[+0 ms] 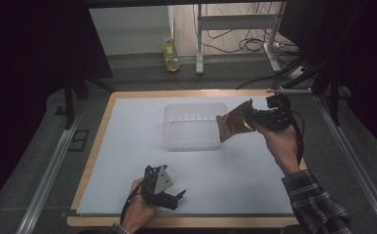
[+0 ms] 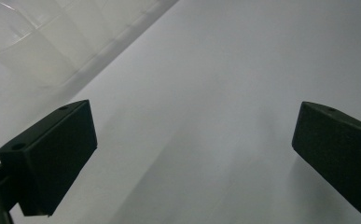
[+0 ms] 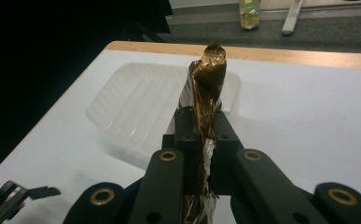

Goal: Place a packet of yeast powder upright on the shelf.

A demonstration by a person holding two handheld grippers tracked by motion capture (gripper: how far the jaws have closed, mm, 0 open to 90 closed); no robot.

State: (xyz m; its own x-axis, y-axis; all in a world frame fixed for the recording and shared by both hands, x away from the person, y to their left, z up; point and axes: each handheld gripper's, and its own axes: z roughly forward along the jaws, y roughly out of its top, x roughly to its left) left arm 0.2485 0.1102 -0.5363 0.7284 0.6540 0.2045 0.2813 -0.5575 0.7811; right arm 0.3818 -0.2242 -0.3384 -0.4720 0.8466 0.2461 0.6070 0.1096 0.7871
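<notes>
The right gripper (image 1: pixel 254 118) is clamped on a crinkly gold foil packet (image 1: pixel 234 124) held in the air just off the right end of the ribbed clear plastic tray (image 1: pixel 191 127) near the table's far edge, while the left gripper (image 1: pixel 178 197) sits jaws apart by the near edge with loads of bare white tabletop (image 1: pixel 244 170) around it.

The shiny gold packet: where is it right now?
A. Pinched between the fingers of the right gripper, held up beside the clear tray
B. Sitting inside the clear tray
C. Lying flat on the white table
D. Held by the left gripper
A: the right gripper is shut on the gold packet, which is lifted off the table at the clear tray's right end.
</notes>
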